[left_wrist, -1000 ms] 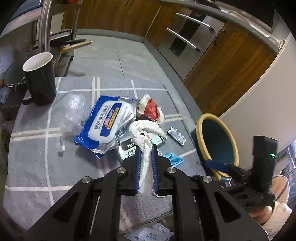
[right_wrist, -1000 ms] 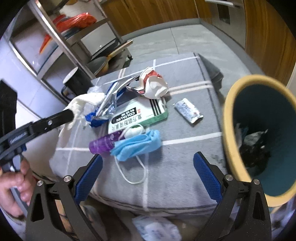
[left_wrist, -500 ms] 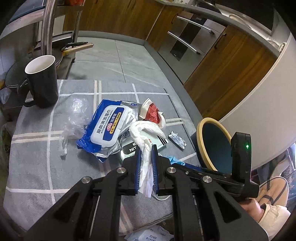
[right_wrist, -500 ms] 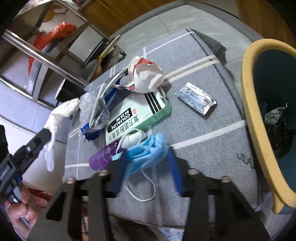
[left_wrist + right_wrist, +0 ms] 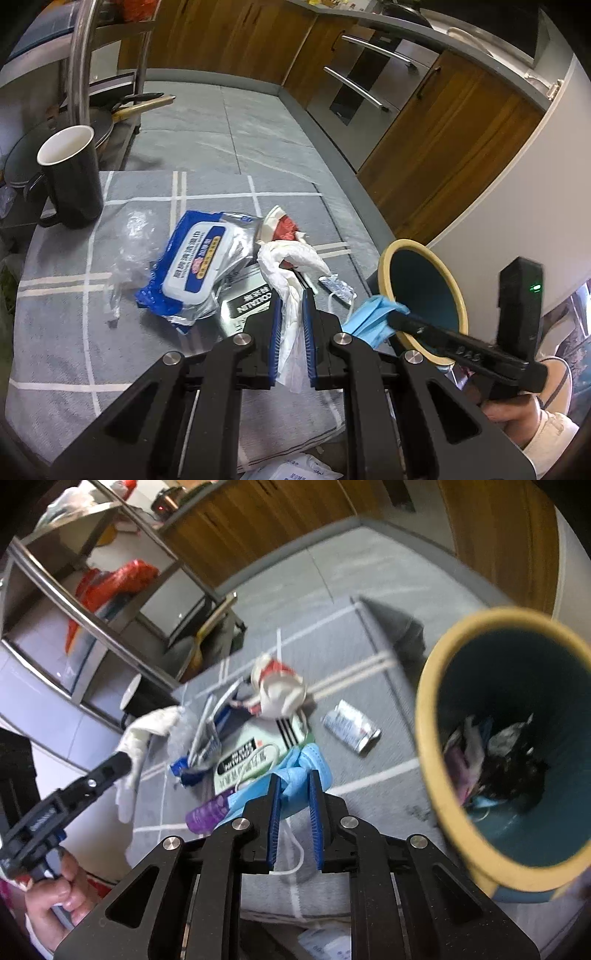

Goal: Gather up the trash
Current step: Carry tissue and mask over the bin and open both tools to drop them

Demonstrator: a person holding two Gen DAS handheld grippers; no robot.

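Tongs on the right [image 5: 294, 805] had just been closing and pinched a crumpled blue face mask [image 5: 300, 771] lifted beside the yellow-rimmed teal bin [image 5: 436, 738]. Left tongs [image 5: 291, 332] were pressed together on a twisted white tissue [image 5: 286, 269] above the grey checked tabletop [image 5: 66, 332], where a blue wipes pack [image 5: 192, 266] lay.
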